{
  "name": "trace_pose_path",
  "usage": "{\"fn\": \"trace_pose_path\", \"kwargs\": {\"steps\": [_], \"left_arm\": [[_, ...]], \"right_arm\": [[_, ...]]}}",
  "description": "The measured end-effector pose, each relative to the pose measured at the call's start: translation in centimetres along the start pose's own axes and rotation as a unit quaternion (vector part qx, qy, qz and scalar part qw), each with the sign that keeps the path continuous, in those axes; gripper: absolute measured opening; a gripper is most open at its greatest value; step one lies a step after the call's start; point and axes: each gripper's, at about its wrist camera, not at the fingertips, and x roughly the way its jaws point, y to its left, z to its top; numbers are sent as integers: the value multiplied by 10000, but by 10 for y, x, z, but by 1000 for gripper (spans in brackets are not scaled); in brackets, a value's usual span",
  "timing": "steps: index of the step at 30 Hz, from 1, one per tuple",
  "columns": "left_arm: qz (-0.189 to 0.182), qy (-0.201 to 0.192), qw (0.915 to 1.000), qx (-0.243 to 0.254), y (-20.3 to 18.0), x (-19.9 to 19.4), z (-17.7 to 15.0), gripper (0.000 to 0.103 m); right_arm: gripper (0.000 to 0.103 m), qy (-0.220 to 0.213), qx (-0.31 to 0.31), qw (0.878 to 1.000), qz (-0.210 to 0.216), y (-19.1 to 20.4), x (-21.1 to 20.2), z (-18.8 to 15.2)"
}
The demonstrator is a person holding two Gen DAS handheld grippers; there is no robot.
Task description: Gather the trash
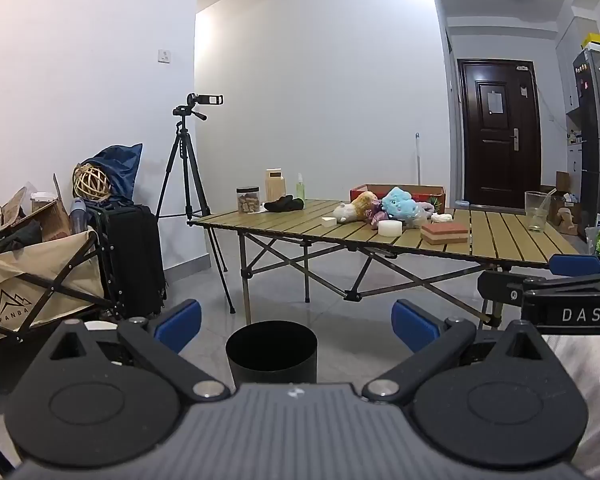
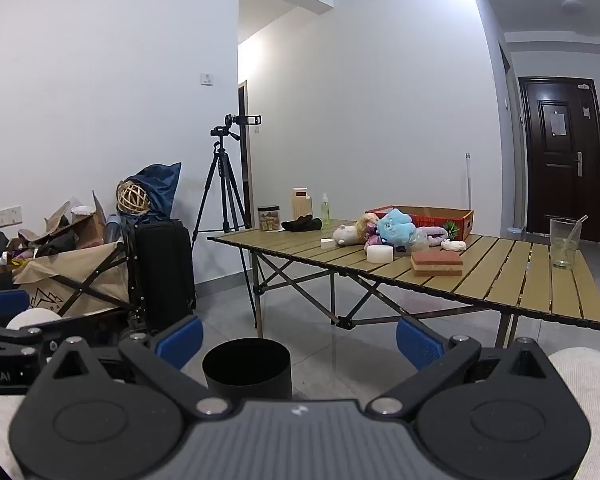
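Both grippers are held low and near, well back from the folding table. The left gripper has its blue fingers wide apart with nothing between them, and so does the right gripper. The black bin stands on the floor just ahead of both. The likely trash (a small white crumpled wad) lies far off to the right on the table, behind the brown sponge block, so the right gripper looks nearer. The floor between is open
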Motion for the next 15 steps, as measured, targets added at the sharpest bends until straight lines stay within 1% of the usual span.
{"fn": "trace_pose_path", "kwargs": {"steps": [2,15], "left_arm": [[-13,25,10000,-29,0,0,0,103],[-6,52,10000,5,0,0,0,103]], "right_arm": [[103,57,32,10000,-1,0,1,0],[103,34,29,10000,10,0,3,-3]]}}
